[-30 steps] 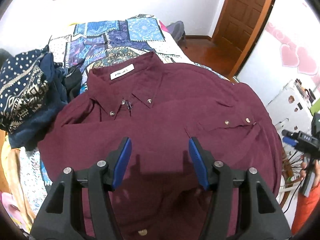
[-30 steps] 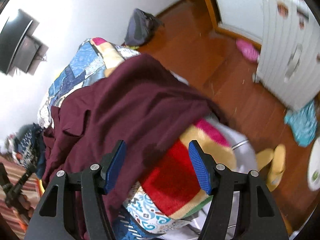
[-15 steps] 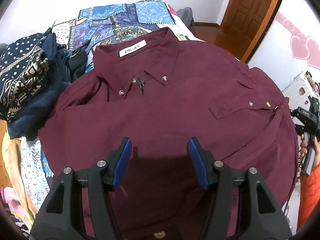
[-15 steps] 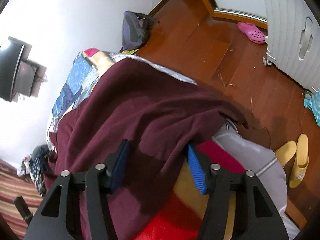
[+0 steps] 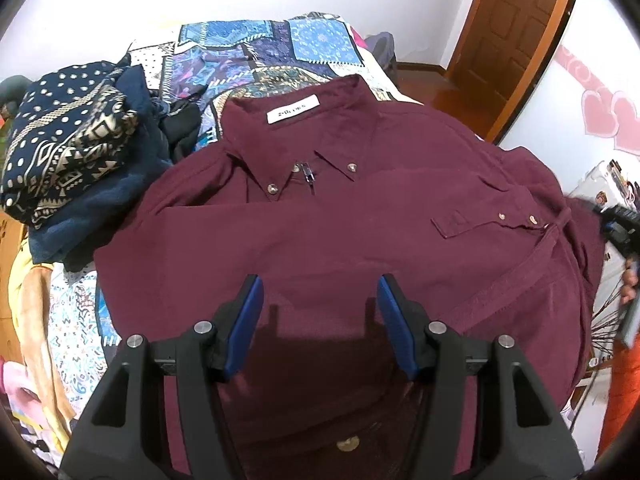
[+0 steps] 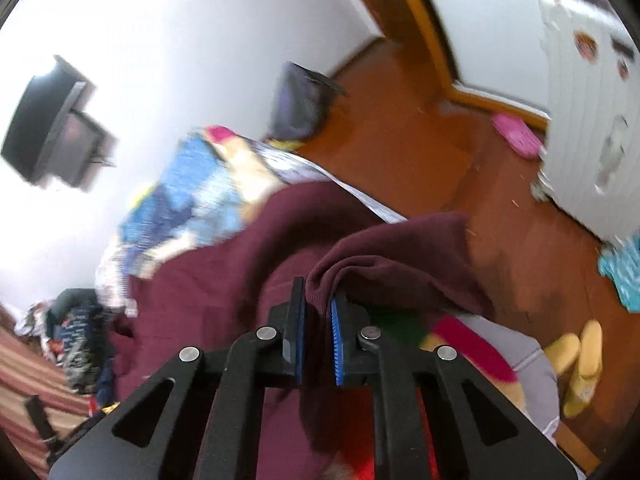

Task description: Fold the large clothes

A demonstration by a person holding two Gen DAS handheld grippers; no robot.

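A maroon button-up shirt (image 5: 328,220) lies face up on the bed, collar and white label at the far end. My left gripper (image 5: 320,304) is open and hovers over the shirt's lower front, empty. In the right wrist view, my right gripper (image 6: 318,308) is shut on a fold of the shirt's edge (image 6: 400,256) at the bed's side, lifting it off the colourful quilt. The right gripper also shows at the far right of the left wrist view (image 5: 618,226).
A pile of navy patterned clothes (image 5: 68,152) sits left of the shirt. The patchwork quilt (image 5: 256,52) covers the bed. A wooden floor (image 6: 460,152) with yellow slippers (image 6: 576,364), a pink shoe (image 6: 516,140) and a dark bag (image 6: 300,100) lies beside the bed.
My right gripper has closed on the shirt's side edge and raised it. My left gripper has edged closer over the shirt and stays open.
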